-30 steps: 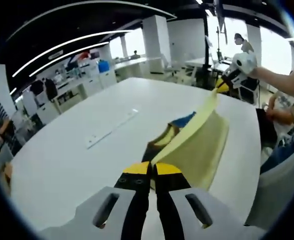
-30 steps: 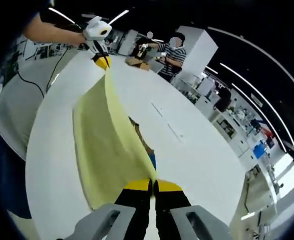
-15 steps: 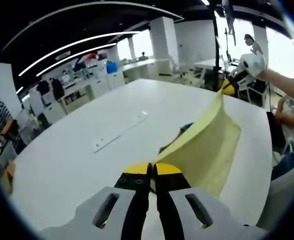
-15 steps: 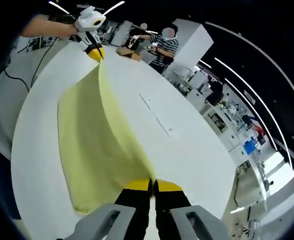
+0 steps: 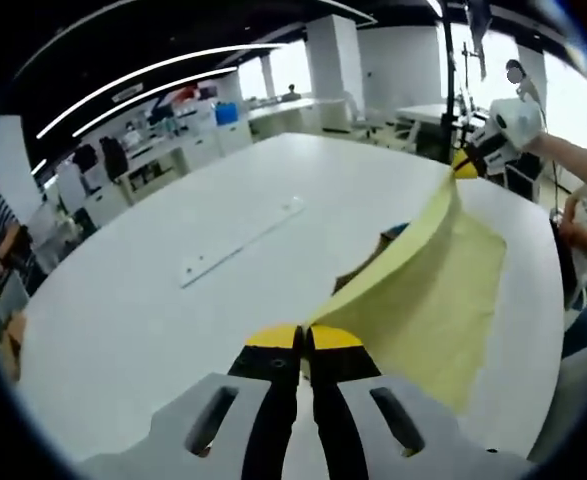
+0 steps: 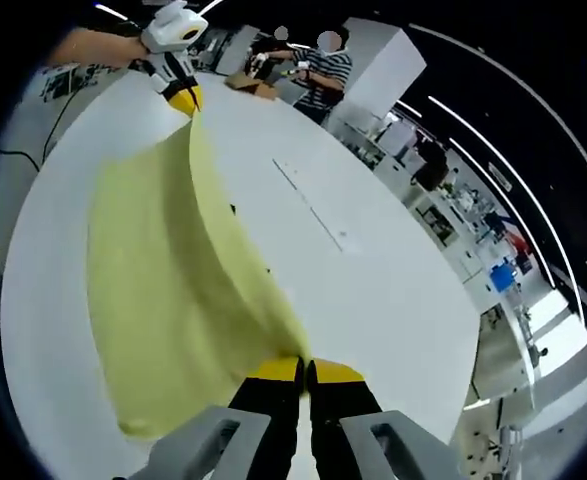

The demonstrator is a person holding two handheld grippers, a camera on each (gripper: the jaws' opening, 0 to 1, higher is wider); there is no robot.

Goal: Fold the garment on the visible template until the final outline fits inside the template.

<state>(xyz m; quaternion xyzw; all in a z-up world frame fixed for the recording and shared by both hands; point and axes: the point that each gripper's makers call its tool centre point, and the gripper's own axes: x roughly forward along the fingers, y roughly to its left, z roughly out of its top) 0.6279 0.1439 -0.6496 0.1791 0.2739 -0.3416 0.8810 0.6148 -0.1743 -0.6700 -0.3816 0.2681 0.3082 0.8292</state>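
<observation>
Both grippers are clamped on the yellow garment [image 5: 428, 300]: our left gripper [image 5: 304, 338] has its yellow-tipped jaws pressed together on one corner of the cloth, and our right gripper [image 6: 305, 371] is pinched just the same on the opposite corner. Across the left gripper view we see the right gripper [image 5: 471, 158] at the far right, holding its end up, and in the right gripper view the left gripper [image 6: 182, 97] shows at the far left doing likewise. Between them the top edge of the garment [image 6: 173, 290] runs taut, while the rest of the cloth hangs down and spreads over the near side of the white table [image 5: 173, 300]. Under the lifted edge, in the left gripper view, a dark shape with a bit of blue [image 5: 388, 245] peeks out; we judge this to be the template, though too little shows to be sure. To do the fold well, we judge that we should keep the edge evenly stretched, carry both corners over at the same pace, and lay them down square so that no slack bunches in the middle. The cloth looks thin, soft and matte, draping in smooth broad curves without stiff creases. The table is smooth, rounded and slightly glossy, with a long pale strip [image 5: 241, 240] set into its middle.
</observation>
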